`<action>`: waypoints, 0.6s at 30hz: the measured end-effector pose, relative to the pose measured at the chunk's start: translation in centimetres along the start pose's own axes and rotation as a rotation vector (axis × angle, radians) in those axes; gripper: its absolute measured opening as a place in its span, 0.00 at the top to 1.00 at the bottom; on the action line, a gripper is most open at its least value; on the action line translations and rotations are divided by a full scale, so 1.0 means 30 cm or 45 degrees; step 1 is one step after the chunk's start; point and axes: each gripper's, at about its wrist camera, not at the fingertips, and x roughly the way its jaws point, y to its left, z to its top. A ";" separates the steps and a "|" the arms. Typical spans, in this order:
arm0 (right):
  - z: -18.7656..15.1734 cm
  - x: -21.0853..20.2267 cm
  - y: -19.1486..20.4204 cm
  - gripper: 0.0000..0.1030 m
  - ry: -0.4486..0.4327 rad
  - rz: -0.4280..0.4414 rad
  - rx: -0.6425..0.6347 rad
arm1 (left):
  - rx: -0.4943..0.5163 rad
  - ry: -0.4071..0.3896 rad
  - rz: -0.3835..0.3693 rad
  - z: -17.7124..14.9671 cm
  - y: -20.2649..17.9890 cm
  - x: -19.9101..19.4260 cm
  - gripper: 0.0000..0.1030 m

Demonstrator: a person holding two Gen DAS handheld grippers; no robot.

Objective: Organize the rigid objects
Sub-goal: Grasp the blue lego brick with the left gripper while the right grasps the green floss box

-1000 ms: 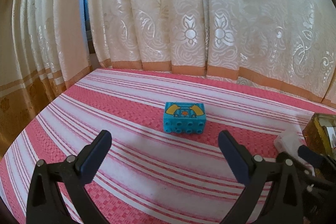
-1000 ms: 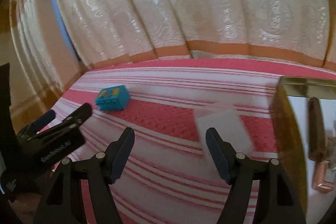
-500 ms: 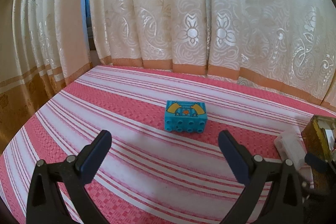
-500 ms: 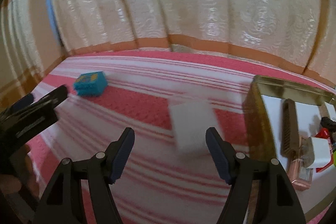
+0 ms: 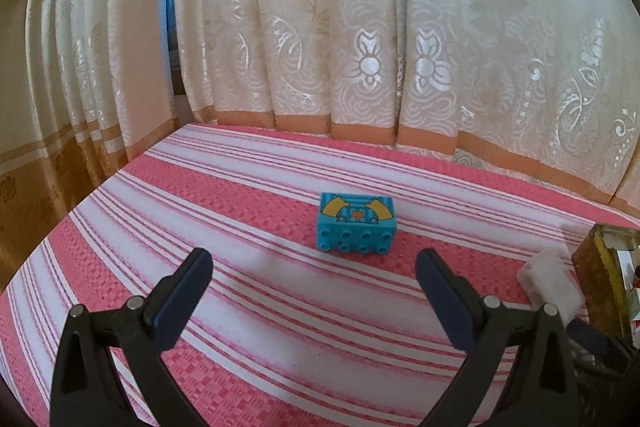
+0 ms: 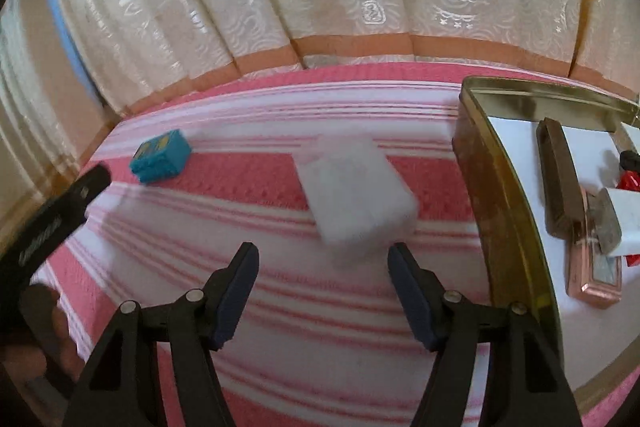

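Observation:
A blue toy brick point(image 5: 356, 223) with yellow marks lies on the pink striped cloth point(image 5: 248, 211), ahead of my open, empty left gripper point(image 5: 314, 279). It also shows at the left in the right wrist view point(image 6: 161, 157). A white translucent box point(image 6: 354, 191) lies just ahead of my open, empty right gripper point(image 6: 324, 269); it shows at the right edge of the left wrist view point(image 5: 550, 283). A gold tin tray point(image 6: 496, 187) at the right holds a brown bar point(image 6: 558, 179), a pink case point(image 6: 596, 279) and several other small items.
Cream floral curtains point(image 5: 360, 27) hang along the far edge of the cloth-covered surface. The left gripper's body point(image 6: 52, 223) shows at the left of the right wrist view. The tin's corner point(image 5: 600, 267) stands at the right of the left wrist view.
My right gripper has swung right and come closer to the white box, bringing the tin tray more into view. My left gripper has shifted only slightly.

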 end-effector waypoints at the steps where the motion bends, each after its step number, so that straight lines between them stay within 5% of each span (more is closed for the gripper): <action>1: 0.011 0.011 -0.003 0.32 -0.002 0.001 0.018 | -0.005 0.000 0.000 0.001 0.002 0.000 0.00; 6: 0.048 0.049 0.014 0.32 0.017 0.384 0.035 | -0.014 0.006 0.007 0.002 0.007 0.005 0.00; 8: 0.047 0.020 0.022 0.32 -0.026 0.432 0.021 | -0.015 0.003 0.014 0.003 0.010 0.004 0.00; 13: 0.051 -0.041 0.021 0.32 -0.169 0.073 -0.050 | -0.019 0.006 0.036 0.007 0.023 0.011 0.00; 18: 0.088 0.035 0.038 0.32 -0.109 -0.052 -0.019 | -0.015 0.002 0.076 0.016 0.049 0.023 0.00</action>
